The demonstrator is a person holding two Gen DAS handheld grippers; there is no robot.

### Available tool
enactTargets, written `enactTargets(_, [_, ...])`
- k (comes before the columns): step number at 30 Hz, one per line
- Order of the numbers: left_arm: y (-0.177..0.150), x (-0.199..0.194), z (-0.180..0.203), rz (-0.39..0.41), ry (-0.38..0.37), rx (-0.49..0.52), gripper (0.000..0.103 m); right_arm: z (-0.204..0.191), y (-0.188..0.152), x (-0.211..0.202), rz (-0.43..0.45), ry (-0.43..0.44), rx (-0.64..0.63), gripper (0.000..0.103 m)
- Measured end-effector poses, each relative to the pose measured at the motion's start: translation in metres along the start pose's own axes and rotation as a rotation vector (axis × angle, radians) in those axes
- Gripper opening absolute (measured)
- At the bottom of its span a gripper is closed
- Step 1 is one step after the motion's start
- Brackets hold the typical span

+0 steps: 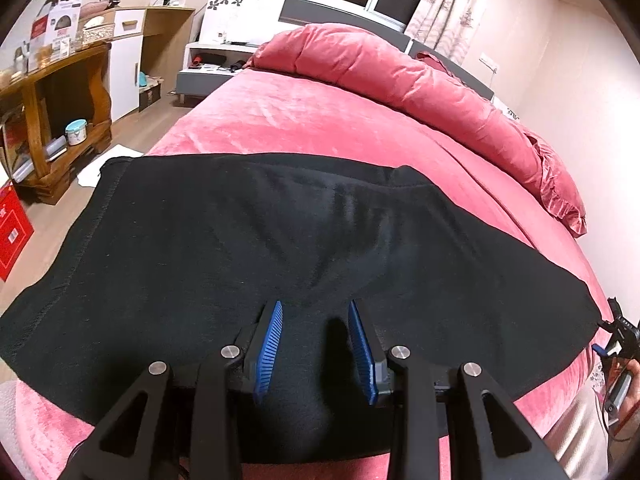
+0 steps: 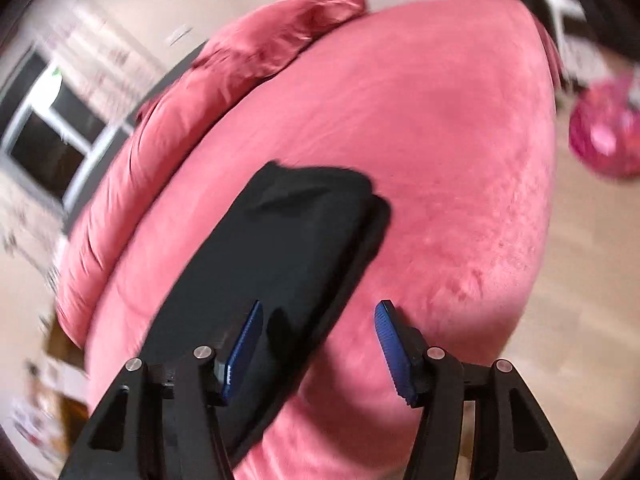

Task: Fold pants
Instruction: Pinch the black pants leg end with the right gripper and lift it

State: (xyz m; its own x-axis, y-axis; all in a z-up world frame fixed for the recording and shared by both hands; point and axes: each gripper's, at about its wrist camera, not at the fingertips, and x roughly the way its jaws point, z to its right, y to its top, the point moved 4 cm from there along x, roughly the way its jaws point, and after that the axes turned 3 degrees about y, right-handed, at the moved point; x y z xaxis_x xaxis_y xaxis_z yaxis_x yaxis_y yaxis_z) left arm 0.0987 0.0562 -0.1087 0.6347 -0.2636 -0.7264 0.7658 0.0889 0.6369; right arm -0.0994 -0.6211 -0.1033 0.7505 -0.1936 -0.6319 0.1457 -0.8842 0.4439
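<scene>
Black pants (image 1: 240,248) lie spread flat across the near part of a pink bed (image 1: 304,120). My left gripper (image 1: 315,308) is open just above the pants' near middle, with nothing between its blue pads. In the right wrist view, which is blurred, the pants (image 2: 288,240) show as a long black strip running away from me. My right gripper (image 2: 319,308) is open wide over the strip's near right edge, holding nothing. The right gripper also shows at the far right of the left wrist view (image 1: 618,340).
A rolled pink duvet (image 1: 400,76) lies along the far side of the bed. A wooden shelf unit (image 1: 60,120) and a red box (image 1: 12,228) stand on the floor at left. A pink round object (image 2: 608,132) sits on the floor at right.
</scene>
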Motion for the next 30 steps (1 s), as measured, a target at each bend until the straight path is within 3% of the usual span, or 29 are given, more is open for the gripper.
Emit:
enactTargets(3, [0.001, -0.003, -0.002, 0.006, 0.01, -0.008, 0.035, 0.008, 0.008, 0.011, 0.013, 0.05, 0.071, 0.059])
enactTargets(7, [0.003, -0.007, -0.008, 0.017, 0.024, -0.025, 0.035, 0.002, 0.014, 0.026, 0.05, 0.055, 0.062, 0.058])
enactTargets(8, [0.004, -0.007, -0.01, 0.018, 0.027, -0.031, 0.035, 0.004, 0.019, 0.034, 0.054, 0.057, 0.067, 0.053])
enactTargets(9, [0.005, -0.008, -0.012, 0.019, 0.034, -0.036, 0.035, 0.006, 0.02, 0.038, 0.054, 0.052, 0.074, 0.037])
enactTargets(11, [0.006, -0.009, -0.014, 0.022, 0.037, -0.044, 0.035, 0.007, 0.026, 0.045, 0.026, 0.066, 0.089, 0.025])
enactTargets(15, [0.012, -0.013, -0.021, 0.041, 0.038, -0.044, 0.035, -0.015, 0.034, 0.027, 0.049, 0.087, 0.057, 0.021])
enactTargets(23, [0.016, -0.013, -0.032, 0.06, 0.005, -0.087, 0.035, -0.113, 0.034, -0.033, 0.125, 0.126, -0.127, 0.019])
enactTargets(30, [0.016, -0.012, -0.027, 0.066, -0.022, -0.084, 0.035, -0.225, -0.018, -0.078, 0.199, 0.161, -0.442, 0.019])
